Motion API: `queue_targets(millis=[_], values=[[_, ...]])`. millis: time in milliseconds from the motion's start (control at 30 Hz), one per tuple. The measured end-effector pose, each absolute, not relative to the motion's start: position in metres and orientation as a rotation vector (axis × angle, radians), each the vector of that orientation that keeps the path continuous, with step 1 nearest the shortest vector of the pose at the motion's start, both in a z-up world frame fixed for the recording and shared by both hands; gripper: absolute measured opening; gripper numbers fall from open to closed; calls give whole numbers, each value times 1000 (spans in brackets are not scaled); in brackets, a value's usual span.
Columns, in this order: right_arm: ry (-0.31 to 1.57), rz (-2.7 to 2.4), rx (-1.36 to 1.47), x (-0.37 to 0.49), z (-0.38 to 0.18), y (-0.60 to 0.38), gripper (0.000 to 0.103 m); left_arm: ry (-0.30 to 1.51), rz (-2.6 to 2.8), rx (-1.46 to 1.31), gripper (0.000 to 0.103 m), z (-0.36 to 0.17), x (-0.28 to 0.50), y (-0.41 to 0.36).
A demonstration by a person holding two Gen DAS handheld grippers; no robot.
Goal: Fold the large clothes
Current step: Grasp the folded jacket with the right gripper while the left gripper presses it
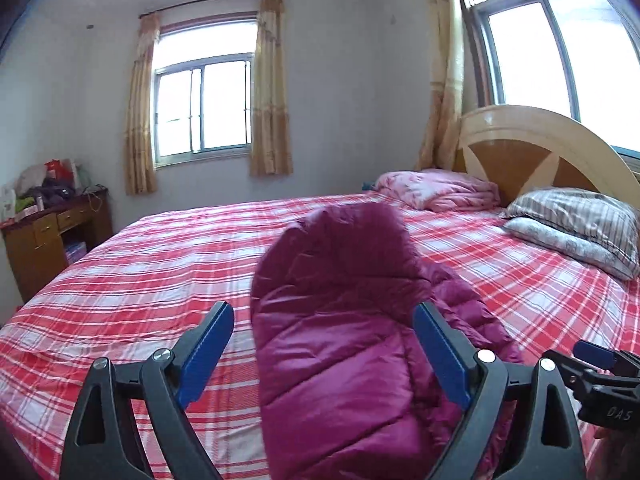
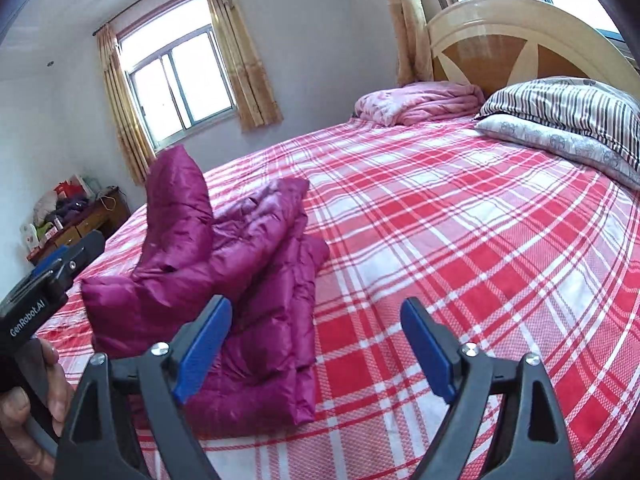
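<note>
Left gripper [image 1: 324, 320]: jaws wide apart, nothing pinched. Jacket [image 1: 340, 340] fills the gap between the blue pads [image 1: 438, 356], but neither pad presses on it; a raised flap of quilted cloth stands up just ahead of the fingers, blurred at its top.

Right gripper [image 2: 316, 320]: jaws also apart and empty. Its left pad [image 2: 204, 344] sits in front of the jacket [image 2: 248, 280] edge in this view; contact cannot be told. Its right pad is over bare bedspread [image 2: 480, 240].

Jacket: magenta, puffy, lying on the red-plaid bedspread near the close edge of the bed, partly doubled over itself. One part, a sleeve or a hem corner, sticks up at the left of the pile in the right wrist view and is not lying flat. A hand [image 2: 36, 400] holding the left gripper's handle shows at the lower left there.

Judgement, step in hand: between folds. Both grippers are free of the cloth, so one fold looks laid down and loose, not yet finished.

Next move, as judged: re-grasp. The upright part needs pressing or pulling flat, then both grippers should take matching edges of the bundle and carry them across. Padding is springy and slick; a shallow pinch would likely slip and the fold would spring open.

Pillows [image 2: 560, 120] and pink quilt [image 2: 420, 104] lie well apart by the headboard, no obstruction.
</note>
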State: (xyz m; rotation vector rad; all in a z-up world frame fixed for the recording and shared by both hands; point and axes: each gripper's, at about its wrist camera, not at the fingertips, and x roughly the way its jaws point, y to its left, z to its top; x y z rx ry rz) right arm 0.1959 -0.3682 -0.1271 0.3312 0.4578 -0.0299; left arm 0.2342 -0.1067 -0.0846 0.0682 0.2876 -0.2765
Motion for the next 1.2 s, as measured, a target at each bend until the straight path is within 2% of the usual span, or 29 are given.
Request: queue_targets(millis=[267, 333, 367, 400, 433, 467, 567, 667, 867, 1033, 1133, 1167, 1200], values=[[433, 107, 294, 225, -99, -322, 89, 469, -142, 164, 93, -121, 282, -91], [481, 164, 292, 235, -103, -315, 86, 490, -165, 154, 93, -127, 284, -90], [521, 179, 280, 239, -107, -311, 72, 490, -167, 153, 93, -129, 282, -90], [568, 191, 261, 241, -114, -309, 63, 491, -175, 156, 93, -130, 283, -92], [618, 201, 240, 244, -123, -308, 43, 490, -186, 161, 93, -130, 282, -94], [657, 199, 221, 245, -132, -307, 30, 488, -193, 165, 93, -130, 283, -95], [734, 152, 175, 242, -157, -312, 12, 492, -229, 182, 93, -133, 284, -104], [772, 131, 193, 241, -175, -324, 6, 500, -275, 197, 93, -138, 287, -114], [792, 102, 129, 235, -176, -317, 6, 484, -315, 314, 93, -144, 283, -141], [800, 110, 133, 231, -165, -318, 7, 454, -309, 271, 93, -124, 282, -114], [756, 102, 148, 232, -150, -322, 27, 428, -264, 241, 93, -111, 294, -90], [728, 98, 156, 232, -142, -324, 47, 431, -251, 230, 93, -109, 299, -84], [700, 95, 167, 233, -134, -325, 72, 439, -239, 219, 93, -108, 306, -78]])
